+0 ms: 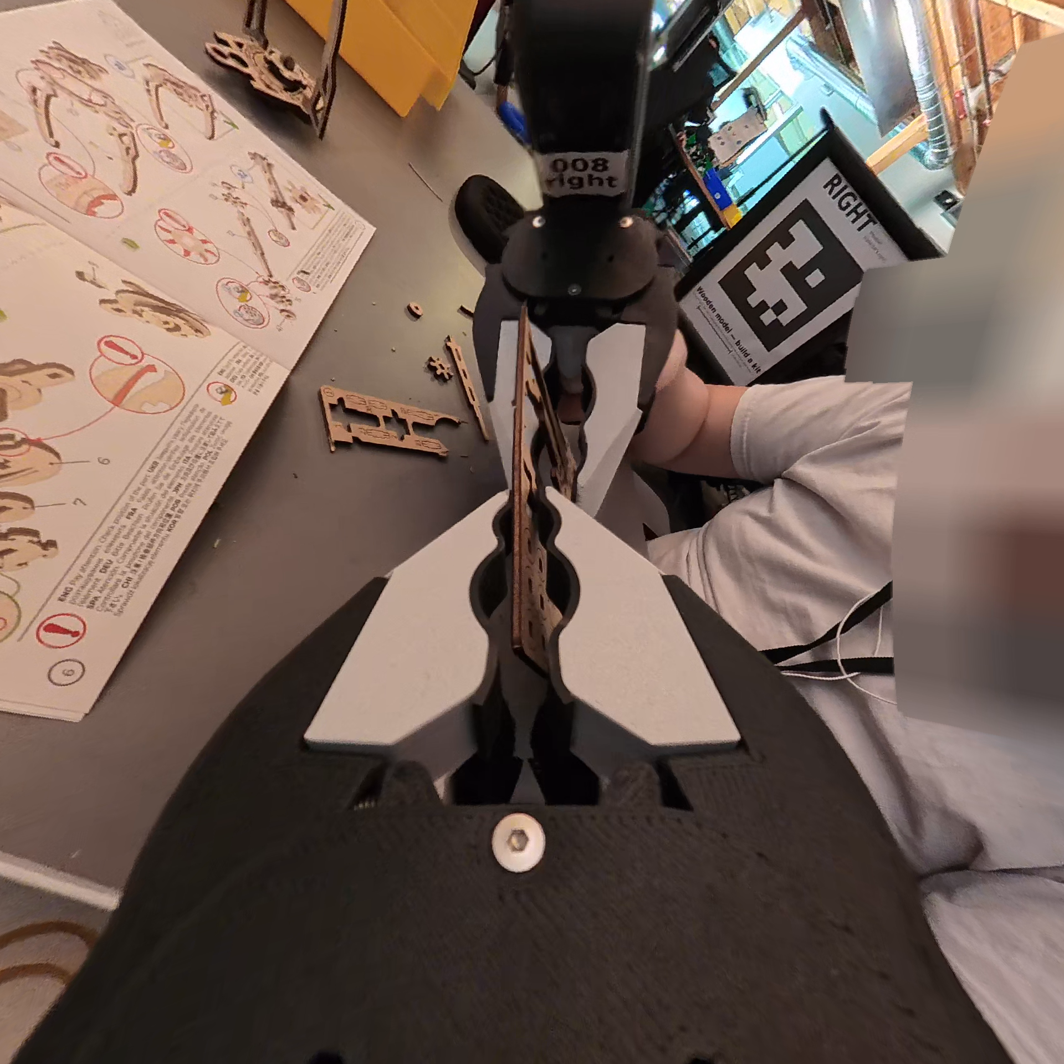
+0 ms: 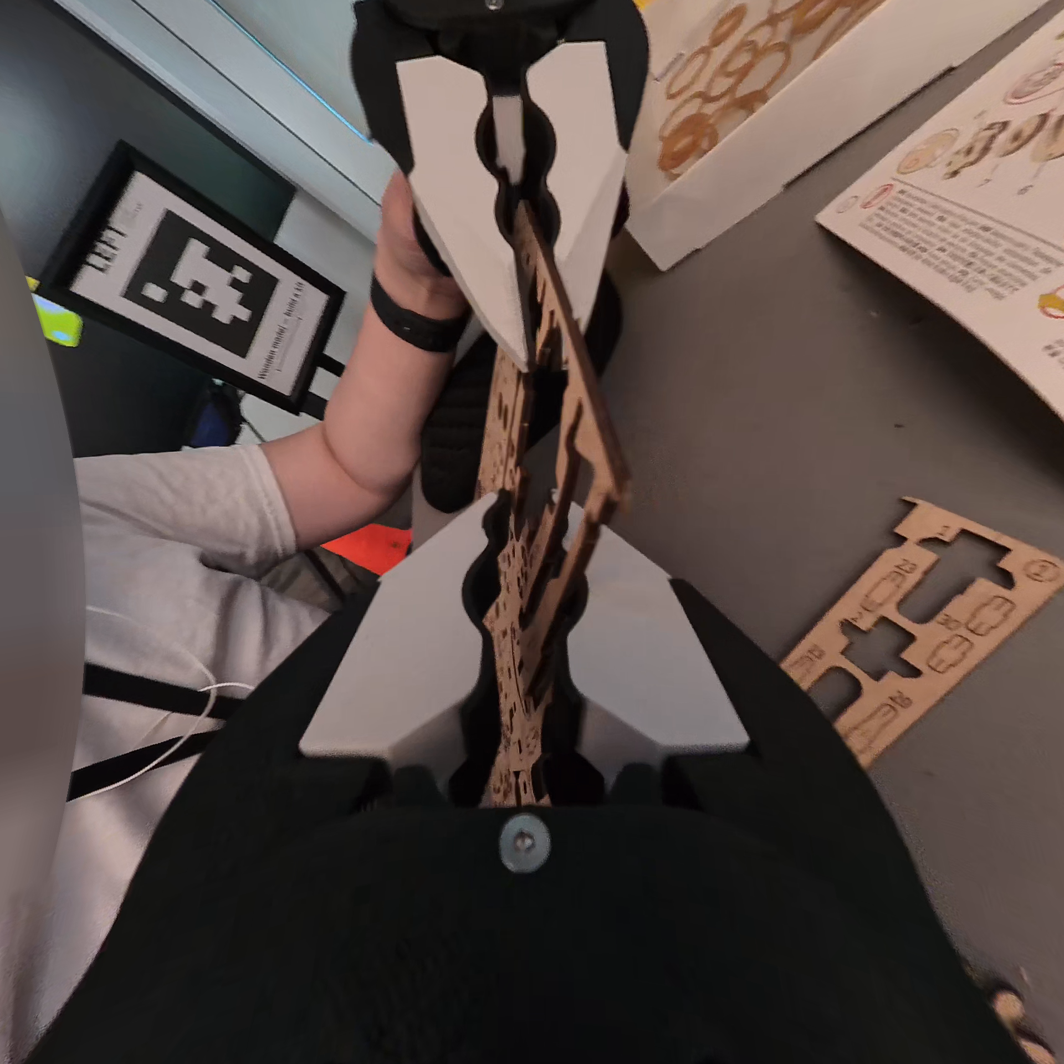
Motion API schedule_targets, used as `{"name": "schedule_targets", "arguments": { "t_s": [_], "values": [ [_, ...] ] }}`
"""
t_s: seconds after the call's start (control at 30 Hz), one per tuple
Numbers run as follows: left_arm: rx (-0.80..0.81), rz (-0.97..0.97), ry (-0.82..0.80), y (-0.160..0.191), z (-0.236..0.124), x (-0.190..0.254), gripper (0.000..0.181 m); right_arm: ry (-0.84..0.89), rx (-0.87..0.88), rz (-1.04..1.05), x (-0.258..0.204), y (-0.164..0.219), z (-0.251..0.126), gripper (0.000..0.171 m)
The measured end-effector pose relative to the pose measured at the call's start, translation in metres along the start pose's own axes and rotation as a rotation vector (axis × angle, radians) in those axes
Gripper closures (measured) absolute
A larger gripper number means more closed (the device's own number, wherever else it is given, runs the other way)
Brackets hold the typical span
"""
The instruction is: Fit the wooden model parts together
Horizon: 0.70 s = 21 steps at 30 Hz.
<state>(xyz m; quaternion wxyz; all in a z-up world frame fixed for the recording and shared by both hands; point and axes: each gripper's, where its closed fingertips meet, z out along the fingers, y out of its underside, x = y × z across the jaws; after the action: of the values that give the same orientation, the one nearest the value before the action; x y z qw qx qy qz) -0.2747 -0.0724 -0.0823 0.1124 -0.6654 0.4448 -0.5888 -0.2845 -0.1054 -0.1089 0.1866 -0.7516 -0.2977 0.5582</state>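
Observation:
A thin laser-cut wooden sheet stands edge-on between my two grippers, which face each other tip to tip above the grey table. My left gripper is shut on one end of it. My right gripper is shut on the other end. In the right wrist view the sheet runs from my right gripper up into the left gripper. An open frame part of the sheet splays out to the right at a slight angle. I cannot tell whether it is one piece or two.
A spent wooden frame, a small gear and a wooden strip lie on the table. An open instruction booklet lies beside them. A part-built model stands at the back. A person's arm and a framed marker sign are close. My right fingertips sit around 5 centimeters from my left ones. The small gear is about 15 centimeters from both grippers' fingertips.

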Motion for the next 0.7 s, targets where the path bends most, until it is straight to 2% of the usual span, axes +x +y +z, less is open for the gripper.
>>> {"name": "schedule_targets", "arguments": {
  "t_s": [0.07,0.23,0.37,0.47,0.6,0.7],
  "values": [
    [0.033,0.005,0.052,-0.005,-0.001,0.009,0.174,-0.081,0.032,0.010,-0.012,-0.004,-0.002,0.169],
    [-0.003,-0.035,0.074,0.004,0.000,0.005,0.146,-0.083,0.078,-0.040,-0.011,-0.008,-0.015,0.170],
    [-0.060,-0.097,0.227,0.014,0.019,0.021,0.151,-0.041,0.128,-0.058,-0.004,-0.012,-0.028,0.170],
    [-0.134,-0.053,0.189,0.025,0.035,0.023,0.155,-0.029,0.169,-0.054,-0.001,-0.016,-0.038,0.170],
    [-0.140,0.009,0.091,0.024,0.048,0.017,0.179,-0.049,0.165,-0.044,-0.002,-0.015,-0.037,0.170],
    [-0.136,-0.008,0.087,0.024,0.050,0.014,0.180,-0.021,0.158,-0.053,0.001,-0.014,-0.037,0.169]
  ]
}}
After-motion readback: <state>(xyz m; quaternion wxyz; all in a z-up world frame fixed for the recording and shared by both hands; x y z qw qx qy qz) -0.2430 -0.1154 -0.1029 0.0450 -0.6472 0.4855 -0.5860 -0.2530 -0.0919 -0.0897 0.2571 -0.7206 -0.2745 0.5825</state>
